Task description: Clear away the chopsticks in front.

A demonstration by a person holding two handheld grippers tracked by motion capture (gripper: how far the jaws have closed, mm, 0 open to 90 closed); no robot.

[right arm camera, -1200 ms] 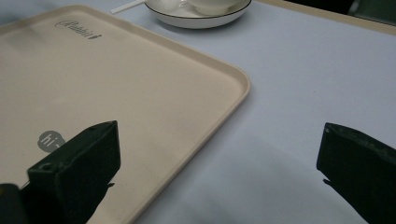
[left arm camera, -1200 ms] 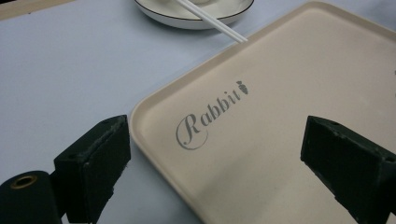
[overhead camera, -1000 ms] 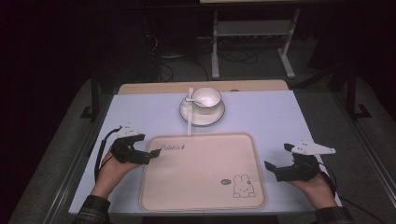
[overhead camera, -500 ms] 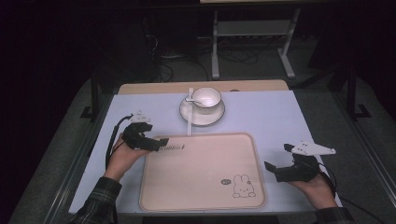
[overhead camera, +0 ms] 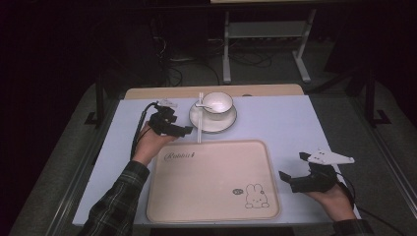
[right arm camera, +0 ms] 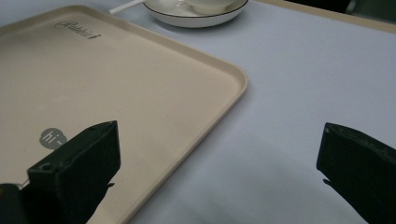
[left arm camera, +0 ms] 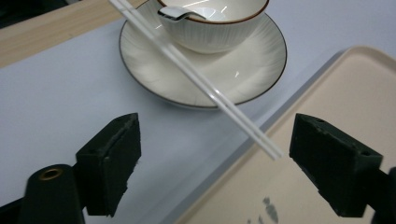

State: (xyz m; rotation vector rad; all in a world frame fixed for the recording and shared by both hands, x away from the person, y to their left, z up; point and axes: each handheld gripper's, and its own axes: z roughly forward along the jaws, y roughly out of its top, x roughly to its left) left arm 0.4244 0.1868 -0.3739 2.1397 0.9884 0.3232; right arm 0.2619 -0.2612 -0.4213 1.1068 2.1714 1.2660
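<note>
I've brought my left gripper [overhead camera: 183,131] forward from the tray's [overhead camera: 216,206] left edge to the chopsticks [overhead camera: 199,118] by the saucer [overhead camera: 212,123]; its jaws have just been closing slightly, nothing gripped.

The beige tray [overhead camera: 211,182] carries a cursive word at its far left corner that reads approximately "Rabbit", with its last letters unclear, and a small grey round speech bubble [right arm camera: 50,137] near the printed rabbit figure [overhead camera: 255,195] reading "hi~".
</note>
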